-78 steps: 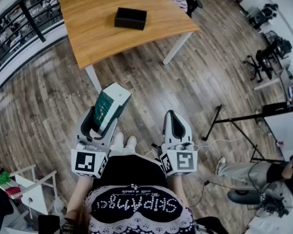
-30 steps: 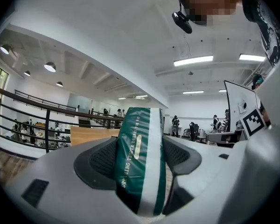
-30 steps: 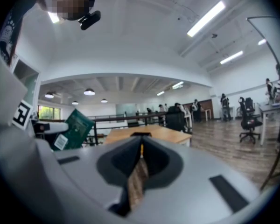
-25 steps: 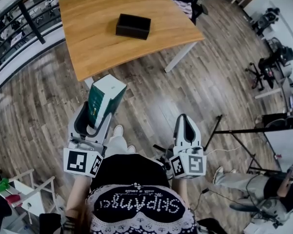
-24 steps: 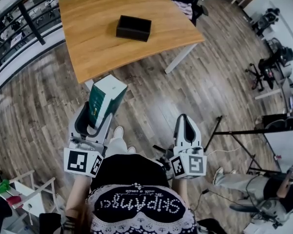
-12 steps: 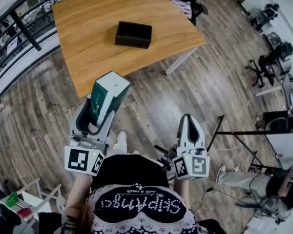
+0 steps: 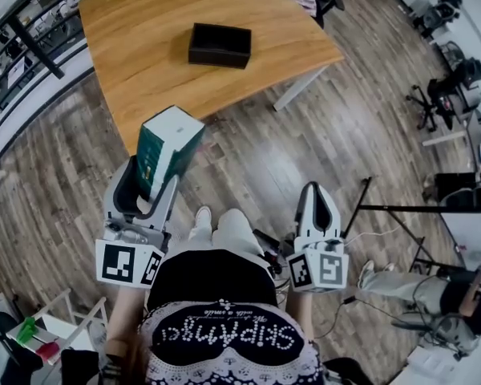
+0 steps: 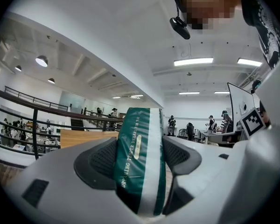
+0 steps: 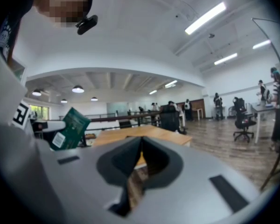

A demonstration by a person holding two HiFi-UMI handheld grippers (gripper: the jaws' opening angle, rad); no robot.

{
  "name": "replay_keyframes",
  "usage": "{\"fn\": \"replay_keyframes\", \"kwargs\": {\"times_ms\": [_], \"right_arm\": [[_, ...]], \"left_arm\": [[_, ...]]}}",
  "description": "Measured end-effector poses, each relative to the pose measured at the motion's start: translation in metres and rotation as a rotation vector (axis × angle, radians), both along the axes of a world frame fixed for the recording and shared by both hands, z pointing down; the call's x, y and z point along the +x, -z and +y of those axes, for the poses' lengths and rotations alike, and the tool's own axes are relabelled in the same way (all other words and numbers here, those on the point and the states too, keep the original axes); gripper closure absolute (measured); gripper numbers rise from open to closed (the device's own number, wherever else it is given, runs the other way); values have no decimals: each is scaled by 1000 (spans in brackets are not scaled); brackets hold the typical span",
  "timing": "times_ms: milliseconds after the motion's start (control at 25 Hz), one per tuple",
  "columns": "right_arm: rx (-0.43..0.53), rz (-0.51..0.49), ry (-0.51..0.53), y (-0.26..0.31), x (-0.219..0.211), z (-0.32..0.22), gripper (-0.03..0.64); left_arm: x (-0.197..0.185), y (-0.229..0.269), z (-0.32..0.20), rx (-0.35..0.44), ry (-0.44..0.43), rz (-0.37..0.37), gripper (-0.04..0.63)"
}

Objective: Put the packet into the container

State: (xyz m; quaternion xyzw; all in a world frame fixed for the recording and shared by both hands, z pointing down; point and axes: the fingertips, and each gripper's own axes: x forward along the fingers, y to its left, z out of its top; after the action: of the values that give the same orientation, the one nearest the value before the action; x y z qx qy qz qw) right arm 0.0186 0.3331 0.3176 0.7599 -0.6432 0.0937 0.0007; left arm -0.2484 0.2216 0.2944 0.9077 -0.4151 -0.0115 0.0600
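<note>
We count two tongs: the left tongs (image 7: 147,184) near us on the left and the right tongs (image 7: 317,191) near us on the right. We count one green and white packet (image 7: 168,144), in the left tongs. We count one black container (image 7: 220,45), far from us. We count one wooden worktop (image 7: 140,70), under the container.

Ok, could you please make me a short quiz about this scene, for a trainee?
1. True or false: the right gripper is shut and empty.
2. Where does the black container stand? A: on the wooden table; B: on a shelf; C: in a drawer.
3. Fill in: the green packet is clamped in the ___ gripper.
Key: 1 true; 2 A; 3 left, as the left gripper is shut on it.
</note>
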Motion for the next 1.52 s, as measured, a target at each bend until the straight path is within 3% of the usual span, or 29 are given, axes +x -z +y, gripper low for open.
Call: {"fn": "replay_keyframes", "kwargs": {"times_ms": [560, 1160, 1520], "right_arm": [[-39, -13, 38, -10, 31, -36, 581], [-5, 12, 83, 2, 133, -123, 581], [1, -6, 126, 3, 156, -152, 581]], "left_arm": [[26, -4, -31, -25, 42, 1, 262], [107, 3, -97, 9, 108, 46, 264], [131, 4, -114, 10, 144, 45, 264]]}}
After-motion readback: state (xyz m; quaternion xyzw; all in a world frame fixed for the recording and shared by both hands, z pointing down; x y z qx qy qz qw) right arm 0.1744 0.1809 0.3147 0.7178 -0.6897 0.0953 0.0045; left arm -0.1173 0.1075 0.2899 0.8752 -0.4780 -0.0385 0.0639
